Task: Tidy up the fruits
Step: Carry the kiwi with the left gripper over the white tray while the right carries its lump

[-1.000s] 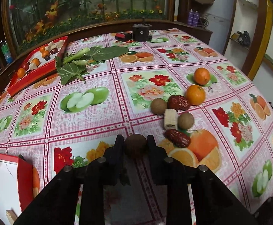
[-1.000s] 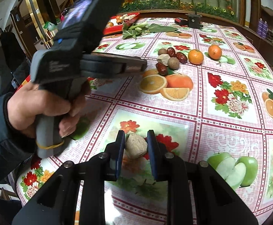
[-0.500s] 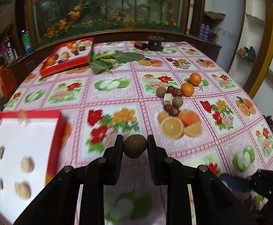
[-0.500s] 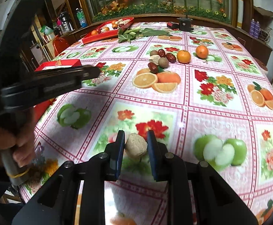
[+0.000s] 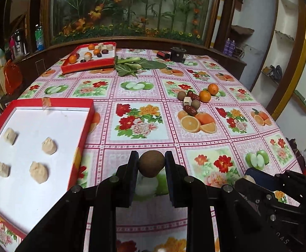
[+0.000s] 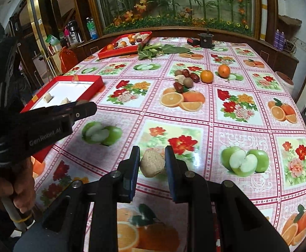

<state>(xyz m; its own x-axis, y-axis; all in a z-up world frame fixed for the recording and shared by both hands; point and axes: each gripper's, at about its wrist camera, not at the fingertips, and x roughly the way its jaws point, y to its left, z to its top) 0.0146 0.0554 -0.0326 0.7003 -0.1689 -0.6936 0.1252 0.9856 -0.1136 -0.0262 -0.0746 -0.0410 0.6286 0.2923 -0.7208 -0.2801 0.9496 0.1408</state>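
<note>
Two hand-held grippers each carry one piece above the surface. The left hand-held gripper (image 5: 151, 163) pinches a round brown fruit (image 5: 151, 163) between its black fingers, held over the near edge of the surface just right of the near red tray with a white floor (image 5: 47, 126). Four pale beige lumps (image 5: 49, 146) lie apart in that tray at the near left corner. The right hand-held gripper (image 6: 152, 163) clamps a rough beige chunk (image 6: 153, 163) over the flower-and-fruit patterned tablecloth (image 6: 226, 113). Further out, toward the middle, two oranges (image 5: 208, 92), dark red dates (image 5: 190, 109) and brown round fruits (image 5: 181, 95) cluster together. A second red tray holding mixed fruit (image 5: 88, 57) sits at the far left edge, green leaves (image 5: 136, 65) just beside it.
</note>
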